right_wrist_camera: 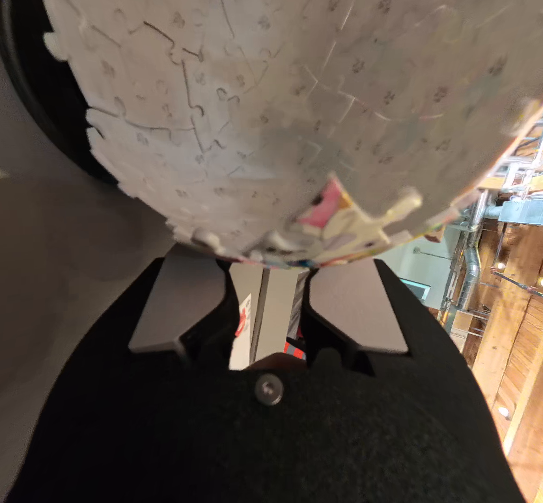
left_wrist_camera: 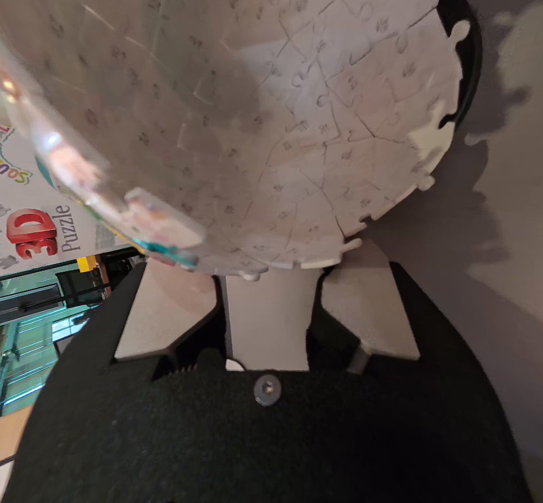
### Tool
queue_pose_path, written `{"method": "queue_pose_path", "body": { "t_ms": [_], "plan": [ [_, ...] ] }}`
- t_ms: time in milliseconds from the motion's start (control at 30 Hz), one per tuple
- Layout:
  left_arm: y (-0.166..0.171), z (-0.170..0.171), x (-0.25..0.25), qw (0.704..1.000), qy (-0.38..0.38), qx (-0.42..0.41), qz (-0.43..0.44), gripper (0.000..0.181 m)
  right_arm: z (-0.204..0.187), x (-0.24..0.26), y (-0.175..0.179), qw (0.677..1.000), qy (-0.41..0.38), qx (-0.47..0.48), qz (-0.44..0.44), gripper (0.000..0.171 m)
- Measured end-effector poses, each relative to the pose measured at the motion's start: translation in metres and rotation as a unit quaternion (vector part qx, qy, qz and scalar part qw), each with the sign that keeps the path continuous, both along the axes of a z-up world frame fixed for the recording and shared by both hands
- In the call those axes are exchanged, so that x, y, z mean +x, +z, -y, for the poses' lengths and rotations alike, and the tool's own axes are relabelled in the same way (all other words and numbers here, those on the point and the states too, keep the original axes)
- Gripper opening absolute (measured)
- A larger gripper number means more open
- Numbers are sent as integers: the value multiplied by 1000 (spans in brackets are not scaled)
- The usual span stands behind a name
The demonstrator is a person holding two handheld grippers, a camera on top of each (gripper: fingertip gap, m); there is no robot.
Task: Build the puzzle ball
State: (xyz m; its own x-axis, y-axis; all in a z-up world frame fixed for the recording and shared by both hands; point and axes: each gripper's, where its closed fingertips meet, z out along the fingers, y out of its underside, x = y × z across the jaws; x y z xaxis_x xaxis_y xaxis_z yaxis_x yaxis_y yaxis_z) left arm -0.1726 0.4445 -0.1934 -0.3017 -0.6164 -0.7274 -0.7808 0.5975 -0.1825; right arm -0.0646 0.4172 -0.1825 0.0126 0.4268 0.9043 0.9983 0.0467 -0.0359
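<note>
Partly built puzzle ball, seen from both wrist cameras. The shell (left_wrist_camera: 264, 92) is a bowl of interlocked pieces viewed from its pale, numbered inner face; its printed outer face shows only as a coloured strip along the lower rim. The shell fills the upper part of each view and sits directly beyond the fingertips. Its far edge is ragged with free tabs and sockets and lies against a dark curved ring (left_wrist_camera: 470, 48), whose nature cannot be told.

Left gripper (left_wrist_camera: 269, 271): fingers set narrowly apart at the shell's lower rim, which appears to pass between them. Actual pinching is hidden, so whether it grips cannot be told.

Right gripper (right_wrist_camera: 267, 262): likewise narrow-set at the rim, beside a piece (right_wrist_camera: 346, 224) with pink and white print that sits askew at the edge, seemingly not fully seated. Grip cannot be told.

A puzzle box (left_wrist_camera: 44, 210) stands beyond the shell's left rim.

Progress, as judged: a large section is joined; the open toothed edge shows the sphere remains unclosed.
</note>
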Motion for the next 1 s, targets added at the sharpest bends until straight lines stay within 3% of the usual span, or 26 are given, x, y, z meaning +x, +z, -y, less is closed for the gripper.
{"method": "queue_pose_path", "body": {
  "t_ms": [367,500,600,700,767,800,900,1000],
  "plan": [
    [0,0,-22,999,43,-32,6,74,19,21,-2,996,-64,-19,-65,55],
    [7,5,-57,984,110,-123,60,60,50,44,5,976,-155,-54,-144,53],
    [21,33,-66,938,152,-261,171,48,87,21,6,938,-183,-112,-271,42],
    [38,75,-52,861,149,-400,275,26,108,-29,16,897,-153,-123,-397,22],
    [48,99,-39,821,137,-449,323,0,111,-54,20,884,-140,-108,-433,15],
    [47,102,-34,814,152,-448,336,0,109,-59,18,886,-142,-95,-431,9],
    [37,105,-23,830,171,-417,329,0,102,-57,1,906,-169,-76,-381,0],
    [29,109,-14,848,169,-396,309,0,97,-57,-4,903,-174,-77,-386,0]
  ]
}}
